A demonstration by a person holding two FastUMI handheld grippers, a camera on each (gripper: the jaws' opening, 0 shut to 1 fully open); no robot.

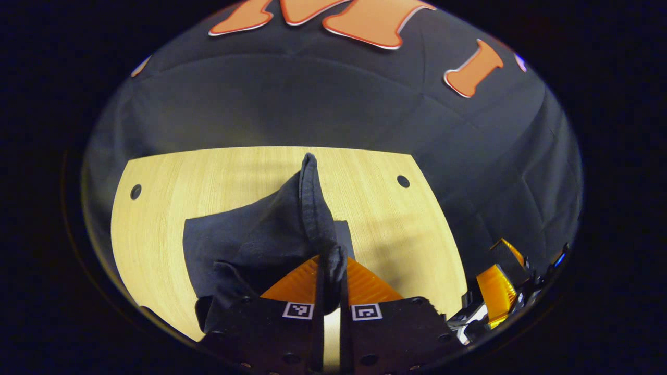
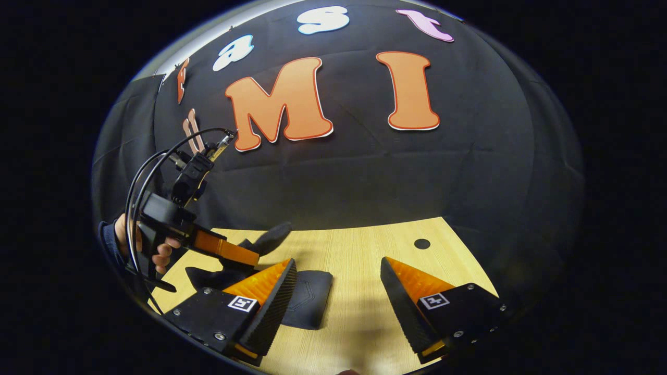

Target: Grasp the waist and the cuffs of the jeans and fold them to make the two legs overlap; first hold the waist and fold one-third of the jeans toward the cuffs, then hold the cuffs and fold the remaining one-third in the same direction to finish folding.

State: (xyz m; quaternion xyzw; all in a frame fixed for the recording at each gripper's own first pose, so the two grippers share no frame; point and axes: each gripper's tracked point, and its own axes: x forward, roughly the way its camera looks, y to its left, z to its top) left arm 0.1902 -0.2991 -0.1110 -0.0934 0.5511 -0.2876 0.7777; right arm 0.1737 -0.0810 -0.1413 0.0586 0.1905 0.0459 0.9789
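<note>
The dark jeans [image 1: 250, 239] lie partly folded on the light wooden table [image 1: 172, 182]. My left gripper [image 1: 332, 260] is shut on a raised edge of the denim, which stands up in a ridge in front of the fingers. In the right gripper view, my right gripper [image 2: 338, 281] stands open above the table with nothing between its fingers. The jeans [image 2: 307, 297] lie just left of it, a back pocket showing. Farther left in that view, a hand holds the left gripper [image 2: 245, 256], which lifts a fold of the jeans.
The table has small round holes [image 1: 403, 181] near its far corners, and another hole [image 2: 421, 243] lies beyond the right gripper. Black cloth wall rises right behind the table's far edge. The right gripper [image 1: 500, 281] shows at the lower right of the left gripper view.
</note>
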